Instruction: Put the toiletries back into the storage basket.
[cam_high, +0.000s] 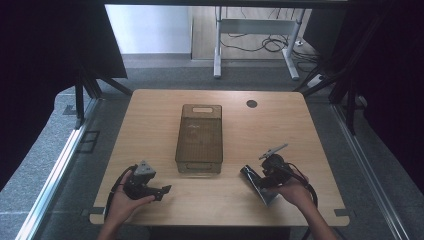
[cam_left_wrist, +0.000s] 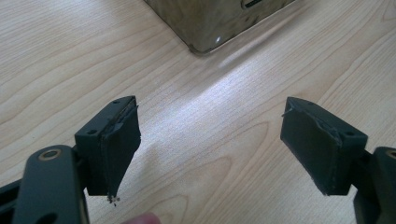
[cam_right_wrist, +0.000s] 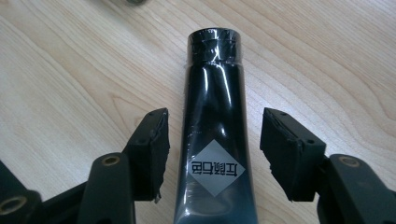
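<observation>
Lab recording bay.
Wooden table (cam_high: 150, 125) ringed by black curtains (cam_high: 45, 50); metal desk frame (cam_high: 255, 30), loose cables (cam_high: 272, 44) at twelve o'clock.

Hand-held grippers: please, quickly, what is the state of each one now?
Left hand-held gripper: open, nothing between its jaws, bare table below.
Right hand-held gripper: open, jaws either side of the black tube, not clamped on it.

Dim and soft from the high view, dark at both side edges. Glare across the tabletop (cam_left_wrist: 224, 98) below the bin (cam_left_wrist: 210, 18); sheen along the black tube (cam_right_wrist: 215, 126).
</observation>
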